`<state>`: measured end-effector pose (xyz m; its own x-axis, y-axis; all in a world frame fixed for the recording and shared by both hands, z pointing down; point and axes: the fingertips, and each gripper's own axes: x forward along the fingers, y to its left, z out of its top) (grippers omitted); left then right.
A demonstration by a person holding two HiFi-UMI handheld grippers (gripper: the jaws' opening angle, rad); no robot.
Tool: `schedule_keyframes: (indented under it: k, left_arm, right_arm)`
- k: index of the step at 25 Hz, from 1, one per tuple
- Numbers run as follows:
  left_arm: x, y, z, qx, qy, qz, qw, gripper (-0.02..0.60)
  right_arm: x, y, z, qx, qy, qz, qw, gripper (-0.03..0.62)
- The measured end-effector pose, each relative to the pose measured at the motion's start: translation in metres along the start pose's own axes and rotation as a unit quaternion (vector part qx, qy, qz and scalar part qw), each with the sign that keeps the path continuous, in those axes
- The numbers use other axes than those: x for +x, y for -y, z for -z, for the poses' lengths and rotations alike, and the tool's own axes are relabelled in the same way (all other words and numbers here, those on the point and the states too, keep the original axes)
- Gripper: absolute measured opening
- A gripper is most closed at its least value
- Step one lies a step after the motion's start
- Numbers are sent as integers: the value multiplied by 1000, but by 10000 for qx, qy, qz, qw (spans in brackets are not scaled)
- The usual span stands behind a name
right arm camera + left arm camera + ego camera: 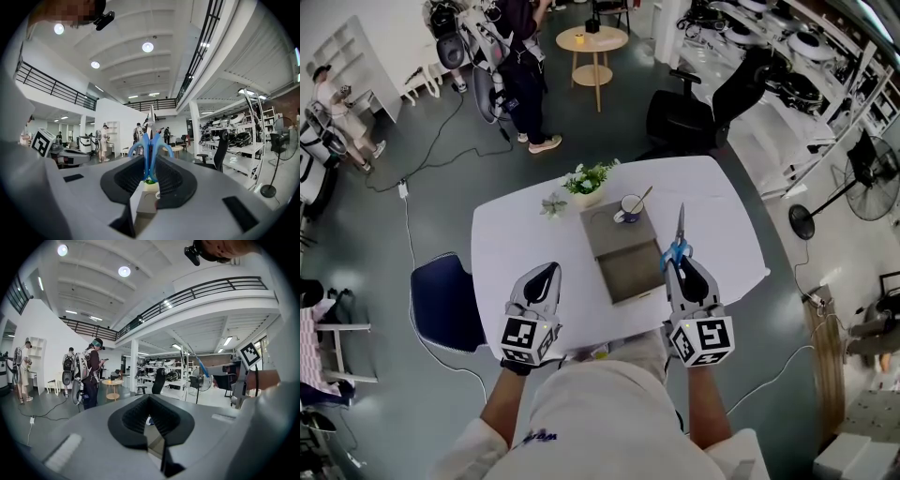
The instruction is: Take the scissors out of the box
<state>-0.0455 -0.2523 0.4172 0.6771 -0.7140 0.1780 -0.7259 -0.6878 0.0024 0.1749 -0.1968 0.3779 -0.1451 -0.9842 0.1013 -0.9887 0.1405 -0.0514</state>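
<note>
Across our white bench (516, 244) the flat grey box (623, 258) lies central; at its 3 o'clock our right gripper (682, 266) clamps the blue-handled steel scissors (679, 239) outside it, blades safely toward 12; our left gripper (546, 273) hangs closed, empty, at 7.

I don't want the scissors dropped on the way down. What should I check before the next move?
1. Right gripper jaws shut on the handles of the scissors: ok.
2. Scissors outside the box: ok, they are past its right edge.
3. Bare table to the right of the box for setting down: ok.
4. Blades apart from the cup: ok.
5. Left gripper shut, empty, away from the box: ok.
6. How firm the grip is: cannot tell.
</note>
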Motion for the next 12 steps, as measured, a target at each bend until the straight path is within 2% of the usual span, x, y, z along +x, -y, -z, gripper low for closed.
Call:
schedule_keyframes:
  k: [12]
  left_arm:
    - [-1,-6,3,-50,-27,-86,9999,-3]
  right_arm:
    - [1,3,3,8,-87,15,10000,83]
